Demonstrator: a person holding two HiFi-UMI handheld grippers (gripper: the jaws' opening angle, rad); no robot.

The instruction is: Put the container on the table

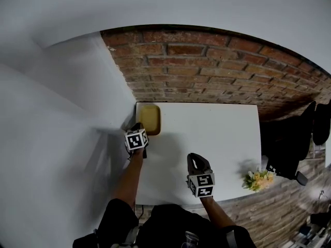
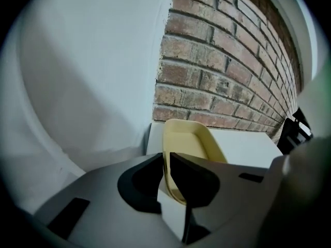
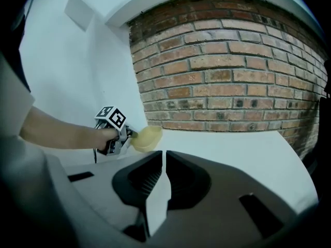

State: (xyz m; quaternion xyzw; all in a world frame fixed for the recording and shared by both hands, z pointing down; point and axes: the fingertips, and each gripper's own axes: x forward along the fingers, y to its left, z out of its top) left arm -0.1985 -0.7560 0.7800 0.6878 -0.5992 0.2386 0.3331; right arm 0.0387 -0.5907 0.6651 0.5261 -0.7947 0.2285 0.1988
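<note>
Quick tally from my end: one yellow container [image 1: 148, 119] at 11 o'clock on the one white table [image 1: 217, 133]. Two claws, my left gripper [image 1: 140, 129] and my right gripper [image 1: 196, 159]. One bunch of flowers [image 1: 259, 180] at 4 o'clock.

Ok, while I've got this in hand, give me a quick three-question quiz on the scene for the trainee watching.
1. Multiple choice: whose jaws grip the yellow container?
A. the left gripper
B. the right gripper
C. neither
2. True or false: the right gripper's jaws have something between them.
3. Short answer: what lies near the front right corner of the table?
Key: 1 is A, the jaws are closed on the container's rim. 2 is false, the jaws are together on nothing. 3 is a small bunch of flowers.
</note>
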